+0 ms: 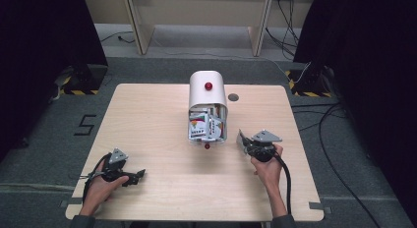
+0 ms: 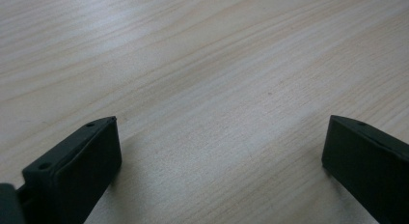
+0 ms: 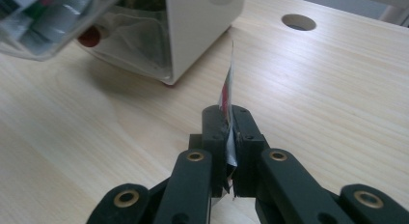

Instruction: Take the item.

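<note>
At the near left corner of the pale wooden surface, the left gripper rests low on the boards in a person's hand, its jaws spread wide with nothing between them; the left gripper view shows bare wood grain between the two black jaws. Toward the near right edge, the right gripper is clamped tight on a thin foil packet, held upright and edge-on between the pads, with a red and white print showing along its side. In the high view the packet stands just off the gripper's tip, near the right side of the white container but apart from it. A black cable runs from this gripper back along the person's forearm toward the near edge. Farther in, at the middle of the surface, sits a white round-topped container with a red knob on top. Its clear front flap hangs open toward the person, a second small red knob at its lower lip, and more printed packets are stacked inside. Just beyond the container, to its right, a round hole is cut into the surface near the far edge.
</note>
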The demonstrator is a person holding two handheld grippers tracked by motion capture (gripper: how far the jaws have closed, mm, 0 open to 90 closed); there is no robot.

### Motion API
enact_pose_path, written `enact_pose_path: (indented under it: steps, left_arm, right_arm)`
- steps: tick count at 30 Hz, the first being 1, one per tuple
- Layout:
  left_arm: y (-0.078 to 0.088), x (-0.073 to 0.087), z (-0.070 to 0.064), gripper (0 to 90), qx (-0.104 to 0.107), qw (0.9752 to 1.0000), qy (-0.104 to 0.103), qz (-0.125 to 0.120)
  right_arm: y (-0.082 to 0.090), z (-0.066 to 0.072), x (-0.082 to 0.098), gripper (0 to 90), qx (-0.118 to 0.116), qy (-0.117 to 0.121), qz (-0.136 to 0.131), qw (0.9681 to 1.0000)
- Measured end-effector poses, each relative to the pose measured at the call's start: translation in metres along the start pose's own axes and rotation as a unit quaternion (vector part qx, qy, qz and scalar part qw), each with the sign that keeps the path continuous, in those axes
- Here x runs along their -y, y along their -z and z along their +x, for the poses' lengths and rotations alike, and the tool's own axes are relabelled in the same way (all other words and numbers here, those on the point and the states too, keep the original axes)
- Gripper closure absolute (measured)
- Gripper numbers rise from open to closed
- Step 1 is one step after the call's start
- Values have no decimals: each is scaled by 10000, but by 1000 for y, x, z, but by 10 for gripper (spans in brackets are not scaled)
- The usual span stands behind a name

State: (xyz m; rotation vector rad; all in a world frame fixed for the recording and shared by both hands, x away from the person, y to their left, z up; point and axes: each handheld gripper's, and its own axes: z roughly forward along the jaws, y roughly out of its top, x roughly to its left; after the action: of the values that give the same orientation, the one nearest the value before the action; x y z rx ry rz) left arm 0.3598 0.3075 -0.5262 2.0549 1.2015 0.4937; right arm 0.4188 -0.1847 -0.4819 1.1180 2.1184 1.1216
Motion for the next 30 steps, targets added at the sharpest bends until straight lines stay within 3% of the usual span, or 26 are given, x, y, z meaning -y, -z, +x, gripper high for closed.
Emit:
enact_pose_path:
  steps: [7,18,25,30]
  left_arm:
    - [0,0,0,0,2,10000,7,-1]
    - [0,0,0,0,3,10000,6,-1]
    - [0,0,0,0,2,10000,5,1]
    - [0,0,0,0,2,10000,5,1]
  right_arm:
    - [2,-16,7,860,172,-267,-11,9995]
    - [2,-20,9,834,323,-234,40,9992]
    - [1,-26,12,728,559,-342,273,9975]
    - [3,-30,13,651,880,-176,493,9947]
